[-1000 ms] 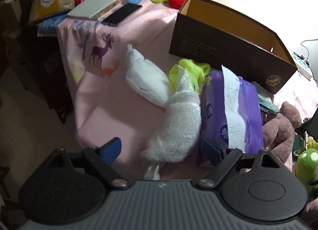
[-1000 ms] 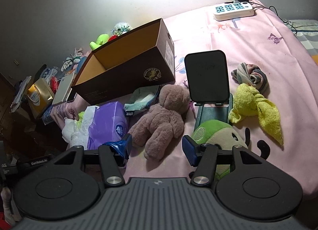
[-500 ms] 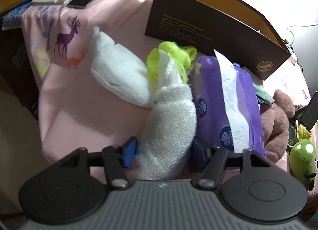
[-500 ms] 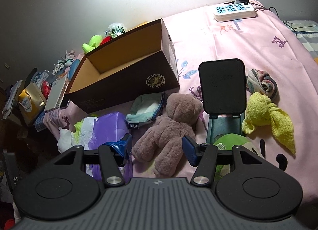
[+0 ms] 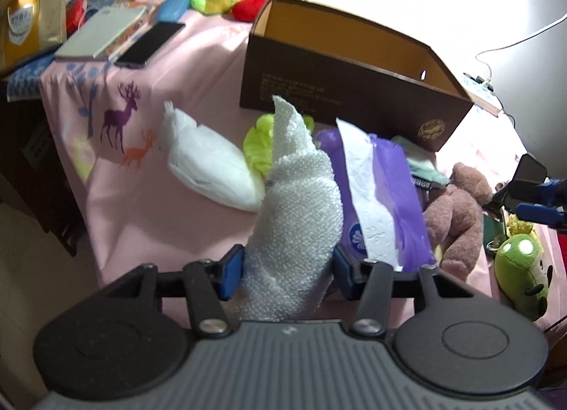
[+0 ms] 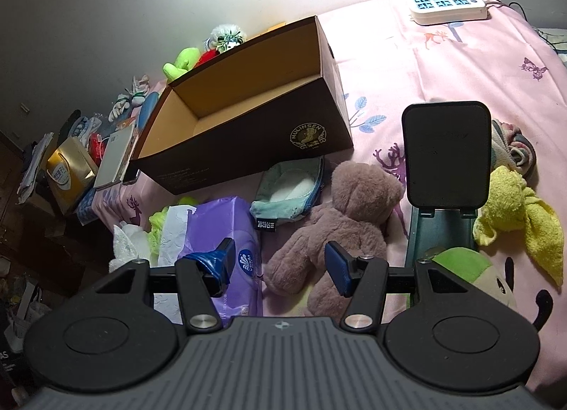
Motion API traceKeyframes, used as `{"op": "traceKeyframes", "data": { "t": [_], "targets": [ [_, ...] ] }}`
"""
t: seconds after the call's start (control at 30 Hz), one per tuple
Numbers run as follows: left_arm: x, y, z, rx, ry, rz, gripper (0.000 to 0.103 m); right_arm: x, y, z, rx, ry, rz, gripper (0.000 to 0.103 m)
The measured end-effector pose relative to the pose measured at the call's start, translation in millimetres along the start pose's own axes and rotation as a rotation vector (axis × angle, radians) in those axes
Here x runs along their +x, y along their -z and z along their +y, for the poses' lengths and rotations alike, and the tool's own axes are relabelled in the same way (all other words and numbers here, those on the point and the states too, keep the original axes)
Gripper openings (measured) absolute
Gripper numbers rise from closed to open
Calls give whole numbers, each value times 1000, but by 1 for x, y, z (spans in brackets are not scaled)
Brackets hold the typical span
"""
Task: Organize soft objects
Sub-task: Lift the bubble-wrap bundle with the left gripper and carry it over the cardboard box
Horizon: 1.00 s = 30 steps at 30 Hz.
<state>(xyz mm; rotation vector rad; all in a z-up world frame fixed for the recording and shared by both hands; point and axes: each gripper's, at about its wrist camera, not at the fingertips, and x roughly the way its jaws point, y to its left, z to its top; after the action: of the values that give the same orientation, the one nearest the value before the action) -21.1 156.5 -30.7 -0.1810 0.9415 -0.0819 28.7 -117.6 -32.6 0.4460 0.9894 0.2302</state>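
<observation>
Being squeezed between the blue pads of the left gripper (image 5: pixel 287 273) is a white bubble-wrap bundle (image 5: pixel 296 204), its pointed top tilting up toward the brown cardboard box (image 5: pixel 340 91); the jaws are pressing in on the bundle's lower part from both sides. The bundle is being seen just beside a purple tissue pack (image 5: pixel 382 197) on its right, touching it, with a white plastic bag (image 5: pixel 209 165) lying on the pink sheet (image 5: pixel 141 204) to its left and a lime-green cloth (image 5: pixel 260 140) tucked behind it. The box is standing open-topped behind this cluster, near but apart from it. A brown teddy bear (image 5: pixel 457 208) is lying to the right of the tissue pack, and a green plush toy (image 5: pixel 521 268) is sitting at the sheet's right edge. Over in the right wrist view, the right gripper (image 6: pixel 280 268) is being held with its jaws apart and nothing between them, hovering above the teddy bear's (image 6: pixel 340 225) legs, with the tissue pack (image 6: pixel 219 229) under its left finger. A pale blue pouch (image 6: pixel 290 190) is lying between the box (image 6: pixel 248 140) and the bear. A dark phone stand (image 6: pixel 446 158) is standing upright to the bear's right, with a yellow towel (image 6: pixel 517 215) beside it and a power strip (image 6: pixel 448 9) resting well apart at the far end of the sheet.
</observation>
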Motion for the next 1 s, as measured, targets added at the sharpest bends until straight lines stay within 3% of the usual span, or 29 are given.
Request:
{"op": "traceKeyframes", "data": {
  "t": [0.3, 0.47, 0.6, 0.77, 1.0],
  "targets": [
    [-42, -48, -22, 59, 46, -162, 53, -2, -2, -10, 25, 21, -11, 40],
    [-34, -92, -33, 94, 102, -214, 53, -13, -2, -23, 66, 82, -56, 40],
    [-12, -136, -42, 127, 101, -259, 53, -23, 0, -33, 117, 131, -99, 40],
    [31, -182, -51, 153, 95, -218, 53, -34, 4, -40, 164, 200, -159, 40],
    [76, -209, -62, 176, 32, -127, 53, -37, 8, -45, 248, 263, -206, 40]
  ]
}}
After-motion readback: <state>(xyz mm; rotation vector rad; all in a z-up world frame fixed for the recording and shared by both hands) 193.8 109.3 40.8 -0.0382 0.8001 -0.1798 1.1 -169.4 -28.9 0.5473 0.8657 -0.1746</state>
